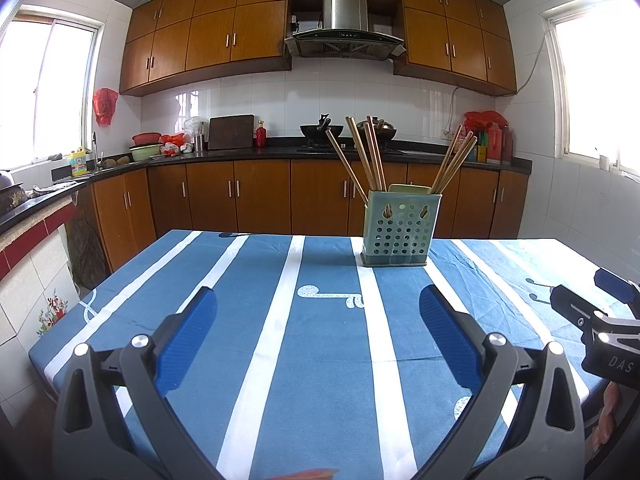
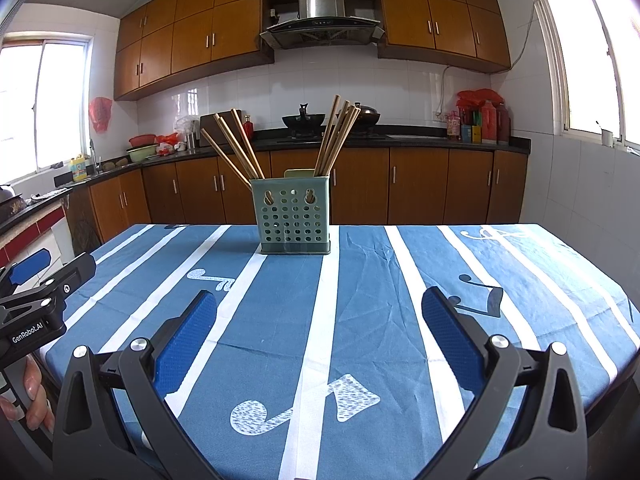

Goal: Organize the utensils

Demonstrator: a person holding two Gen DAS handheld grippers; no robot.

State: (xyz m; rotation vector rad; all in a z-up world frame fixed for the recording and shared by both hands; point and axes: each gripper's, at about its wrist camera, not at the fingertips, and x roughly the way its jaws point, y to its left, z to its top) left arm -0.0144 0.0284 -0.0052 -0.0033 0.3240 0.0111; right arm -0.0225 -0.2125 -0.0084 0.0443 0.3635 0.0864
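Note:
A pale green perforated utensil holder point(image 1: 398, 230) point(image 2: 294, 220) stands upright at the far side of the table. Several wooden chopsticks stand in it in two bunches, one leaning left point(image 1: 362, 156) point(image 2: 234, 150) and one leaning right point(image 1: 454, 162) point(image 2: 336, 136). My left gripper point(image 1: 318, 308) is open and empty, above the near part of the table. My right gripper point(image 2: 320, 312) is open and empty, also well short of the holder. Each gripper shows at the edge of the other's view: the right one point(image 1: 600, 320) and the left one point(image 2: 40, 292).
The table wears a blue cloth with white stripes point(image 1: 280, 340) point(image 2: 360, 320). Behind it run brown kitchen cabinets with a black counter point(image 1: 280, 150), a wok point(image 1: 322, 130) on the stove, bottles at the right point(image 2: 488, 122) and a sink area at the left point(image 1: 88, 160).

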